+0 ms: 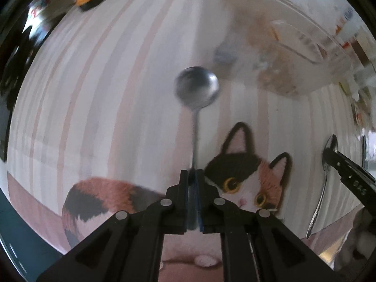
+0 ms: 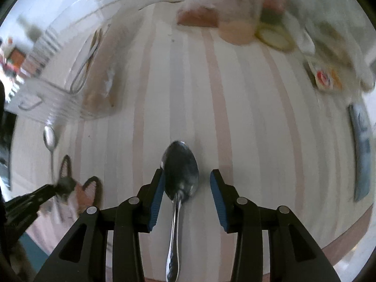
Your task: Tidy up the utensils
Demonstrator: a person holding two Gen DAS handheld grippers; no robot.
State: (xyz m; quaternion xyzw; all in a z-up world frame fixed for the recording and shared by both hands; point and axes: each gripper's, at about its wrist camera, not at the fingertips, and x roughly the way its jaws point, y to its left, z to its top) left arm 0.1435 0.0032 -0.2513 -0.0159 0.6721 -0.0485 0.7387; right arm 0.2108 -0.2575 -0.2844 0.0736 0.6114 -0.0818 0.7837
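My left gripper [image 1: 193,172] is shut on the handle of a small round-bowled metal spoon [image 1: 197,89], held above the striped tablecloth with its bowl pointing forward. It also shows in the right wrist view [image 2: 49,137], held by the left gripper [image 2: 56,186]. A larger metal spoon [image 2: 180,171] lies on the cloth between the open fingers of my right gripper [image 2: 186,181], which straddles its bowl and neck. That spoon also shows in the left wrist view [image 1: 325,178], with the right gripper [image 1: 347,174] over it.
A clear plastic organizer box [image 1: 305,54], also in the right wrist view [image 2: 58,82], holds several utensils. A cat picture [image 1: 246,181] is on the cloth. Jars, a cup [image 2: 239,25], packets [image 2: 324,77] and a grey object [image 2: 362,152] line the far and right sides.
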